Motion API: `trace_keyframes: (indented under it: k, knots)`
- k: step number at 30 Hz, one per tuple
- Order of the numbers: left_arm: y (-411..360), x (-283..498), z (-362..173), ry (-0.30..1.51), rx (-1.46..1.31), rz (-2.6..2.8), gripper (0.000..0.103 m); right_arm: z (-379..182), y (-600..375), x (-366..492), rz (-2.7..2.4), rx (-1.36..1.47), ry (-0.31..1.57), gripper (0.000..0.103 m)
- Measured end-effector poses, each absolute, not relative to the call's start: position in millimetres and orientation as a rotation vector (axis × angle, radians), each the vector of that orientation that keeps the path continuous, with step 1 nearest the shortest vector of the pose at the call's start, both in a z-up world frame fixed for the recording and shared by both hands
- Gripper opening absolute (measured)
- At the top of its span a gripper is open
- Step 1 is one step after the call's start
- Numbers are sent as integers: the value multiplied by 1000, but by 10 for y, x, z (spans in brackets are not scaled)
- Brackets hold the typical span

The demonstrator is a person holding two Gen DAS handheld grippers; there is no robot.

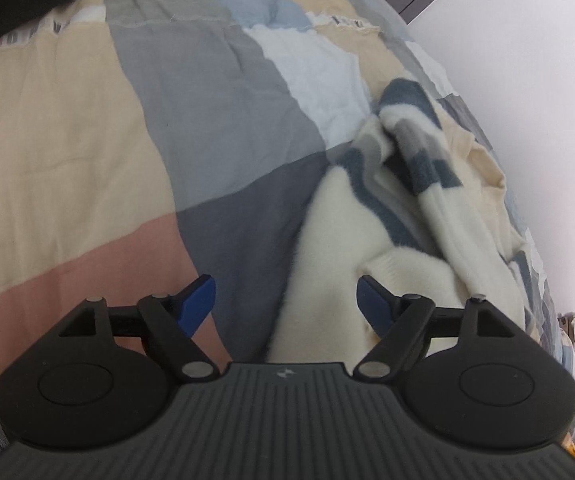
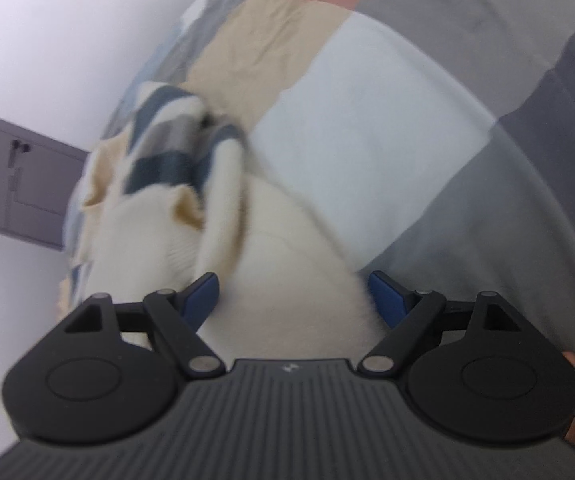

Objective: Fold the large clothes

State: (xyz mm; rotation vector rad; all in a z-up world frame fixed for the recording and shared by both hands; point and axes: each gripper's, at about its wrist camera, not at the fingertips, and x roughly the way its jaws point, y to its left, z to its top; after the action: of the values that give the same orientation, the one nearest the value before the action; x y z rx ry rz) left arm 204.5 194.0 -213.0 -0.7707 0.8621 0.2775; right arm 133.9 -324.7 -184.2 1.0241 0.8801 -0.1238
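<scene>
On the patchwork quilt (image 1: 87,128) we see the cream, blue-striped sweater (image 1: 415,184) lying rumpled near the wall; our left gripper (image 1: 286,300) and right gripper (image 2: 293,298) both gape wide, grasping nothing.

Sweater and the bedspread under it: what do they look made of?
Sweater: cream with blue-grey stripes, looks like a fuzzy, soft knit; hairy edges, ribbed cuff, possibly wool or acrylic. Bedspread: matte woven patchwork, likely cotton; flat blocks, fine creases, no sheen.
</scene>
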Motion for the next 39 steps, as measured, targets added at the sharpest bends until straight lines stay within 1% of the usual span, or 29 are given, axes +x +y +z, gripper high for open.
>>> trace_keyframes:
  k: [4,8,10,11,16,17,18,20,22,25,26,27,28,29,30,31,32,33,36,39]
  knots:
    - [1959,2065,-2214,906,-802,274,82,-1810,-3106,1358,61,1067,886,84]
    - [1997,2074,-2302,941,-848,257,82,-1772,-3015,1369,86,1047,874,84]
    - [1969,2095,-2325,959,-837,249,85,-1781,-3006,1345,88,1060,863,84]
    - [1933,2120,-2324,972,-820,234,86,-1779,-3005,1342,100,1055,860,82]
    - [1734,2143,-2320,1036,-753,148,86,-1730,-2954,1341,159,1034,841,81]
    - [1695,2145,-2329,1055,-742,127,86,-1739,-2928,1359,128,992,869,79]
    - [1657,2153,-2335,1073,-734,97,86,-1761,-2906,1380,90,950,897,71]
    - [1598,2166,-2353,1111,-745,39,86,-1805,-2874,1407,47,898,939,66]
    - [1516,2149,-2353,1122,-751,21,86,-1820,-2871,1409,37,870,949,63]
    - [1369,2121,-2404,1146,-771,6,85,-1839,-2817,1449,51,839,948,63]
    - [1321,2129,-2420,1150,-775,-6,82,-1856,-2811,1465,62,847,937,63]
    - [1280,2138,-2417,1139,-753,0,74,-1873,-2805,1480,75,855,935,63]
    - [1231,2144,-2406,1131,-719,18,59,-1886,-2799,1504,85,862,929,63]
    - [1214,2157,-2399,1118,-700,38,51,-1886,-2806,1506,89,872,916,64]
    - [1223,2163,-2402,1106,-709,49,38,-1880,-2824,1494,94,887,905,58]
    - [1257,2136,-2402,1094,-744,42,25,-1862,-2844,1471,98,907,892,48]
    - [1288,2123,-2391,1079,-777,33,21,-1844,-2870,1450,94,917,883,25]
    - [1318,2103,-2370,1060,-802,25,18,-1823,-2891,1437,94,927,881,20]
    - [1456,1973,-2203,970,-875,-14,16,-1781,-3012,1365,149,1047,839,17]
    - [1583,1860,-1963,872,-927,-62,15,-1620,-3108,1275,230,1113,762,16]
